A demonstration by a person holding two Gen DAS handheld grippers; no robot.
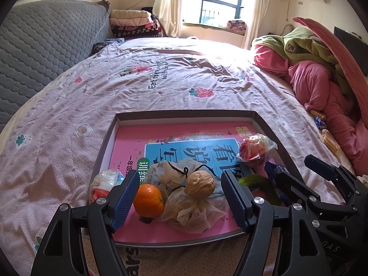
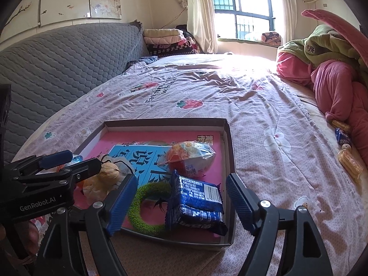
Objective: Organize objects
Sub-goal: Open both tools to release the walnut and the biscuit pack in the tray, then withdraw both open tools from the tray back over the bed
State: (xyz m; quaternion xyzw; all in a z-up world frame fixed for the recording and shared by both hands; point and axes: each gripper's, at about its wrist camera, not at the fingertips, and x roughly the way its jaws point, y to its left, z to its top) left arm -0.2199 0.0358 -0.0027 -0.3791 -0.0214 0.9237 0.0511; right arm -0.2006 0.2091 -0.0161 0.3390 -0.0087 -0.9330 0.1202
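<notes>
A shallow cardboard tray lies on the bed with a pink book in its bottom. In it are an orange, a walnut on drawstring cloth pouches, a clear packet with red contents, a green fuzzy ring and a blue snack pack. My left gripper is open, its jaws on either side of the orange and walnut. My right gripper is open around the blue snack pack and the ring.
Yellow snack packs and a blue wrapper lie at the bed's right edge by a pink and green blanket pile. A grey quilted headboard stands left. Folded blankets sit at the far end.
</notes>
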